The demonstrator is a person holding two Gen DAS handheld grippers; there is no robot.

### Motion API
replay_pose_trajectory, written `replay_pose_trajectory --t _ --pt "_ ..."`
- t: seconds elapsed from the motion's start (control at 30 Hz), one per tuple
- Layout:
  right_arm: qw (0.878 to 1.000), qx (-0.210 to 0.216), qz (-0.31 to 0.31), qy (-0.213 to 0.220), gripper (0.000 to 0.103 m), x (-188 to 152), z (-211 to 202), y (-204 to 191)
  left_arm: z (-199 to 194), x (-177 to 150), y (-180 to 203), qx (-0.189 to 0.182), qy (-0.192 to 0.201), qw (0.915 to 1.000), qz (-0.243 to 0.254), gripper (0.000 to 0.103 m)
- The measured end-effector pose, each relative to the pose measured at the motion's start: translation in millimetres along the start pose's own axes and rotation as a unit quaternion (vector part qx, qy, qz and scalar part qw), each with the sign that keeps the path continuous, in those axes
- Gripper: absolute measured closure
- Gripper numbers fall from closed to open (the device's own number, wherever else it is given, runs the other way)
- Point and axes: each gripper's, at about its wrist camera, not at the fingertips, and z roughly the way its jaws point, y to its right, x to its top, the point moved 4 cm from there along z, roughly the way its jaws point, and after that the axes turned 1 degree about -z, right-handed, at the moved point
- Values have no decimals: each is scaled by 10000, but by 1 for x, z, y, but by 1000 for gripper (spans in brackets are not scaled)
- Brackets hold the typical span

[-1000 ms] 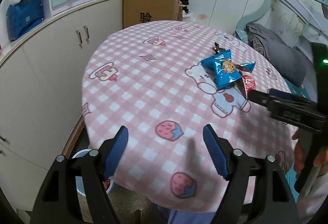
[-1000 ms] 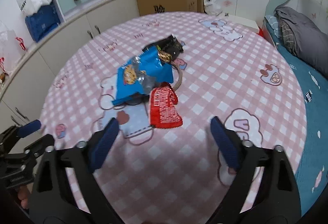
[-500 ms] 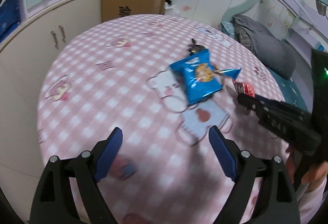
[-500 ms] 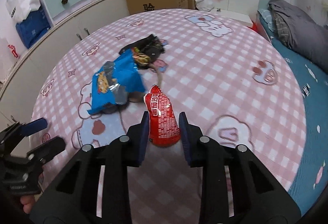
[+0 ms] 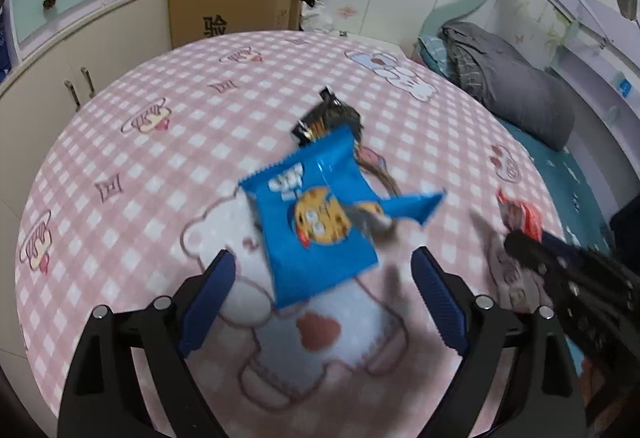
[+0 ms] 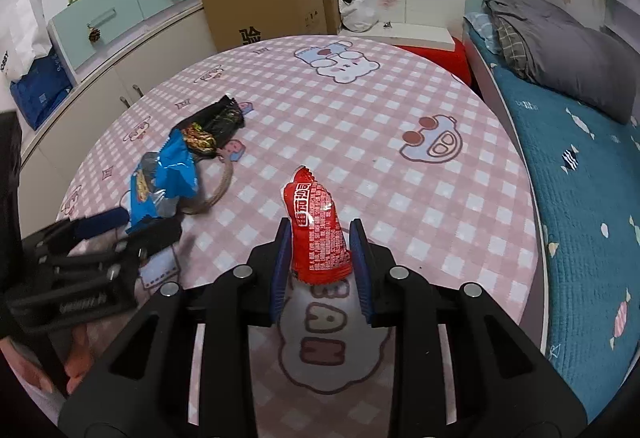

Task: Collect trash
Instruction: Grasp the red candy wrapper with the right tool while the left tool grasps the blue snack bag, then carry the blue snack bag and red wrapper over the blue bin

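My right gripper (image 6: pixel 319 262) is shut on a red snack wrapper (image 6: pixel 318 234) and holds it upright above the pink checked tablecloth (image 6: pixel 360 125); the wrapper also shows in the left wrist view (image 5: pixel 520 213). A blue cookie wrapper (image 5: pixel 316 222) lies on the table, with a black wrapper (image 5: pixel 328 117) just behind it. My left gripper (image 5: pixel 324 298) is open, its fingers either side of the blue wrapper's near end. In the right wrist view the blue wrapper (image 6: pixel 166 177) and black wrapper (image 6: pixel 214 125) lie at left, and my left gripper (image 6: pixel 120 224) is beside them.
A brown cord loop (image 6: pixel 218 189) lies by the blue wrapper. A cardboard box (image 5: pixel 232 1) stands behind the round table, with cabinets (image 5: pixel 80 53) to the left. A bed with a grey blanket (image 6: pixel 560 49) runs along the right side.
My right gripper closed on the red wrapper and lifted it off the table. My left gripper moved forward over the table to the blue wrapper.
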Motion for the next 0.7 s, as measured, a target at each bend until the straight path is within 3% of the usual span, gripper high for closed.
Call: replay_pose_trajectory --t 0.03,0.1,0.2,0.4,0.7 --pt "10000 15 5 -17 74 -1 1 0 1 2 -1 -32 28 10000 -25 24" --pt "10000 30 -16 -59 74 -3 3 -2 -1 5 -4 -62 74 9999 -69 47" --pt "9999 87 -35 -89 74 -4 4 -7 -5 2 -12 -129 104 9998 -135 58" --pt "9997 189 -154 -46 74 -4 -1 -23 -16 -6 -22 -188 170 9995 -183 66" --pt "9989 311 -349 -6 74 -11 -11 -53 -43 -21 -38 -138 349 9990 -251 69"
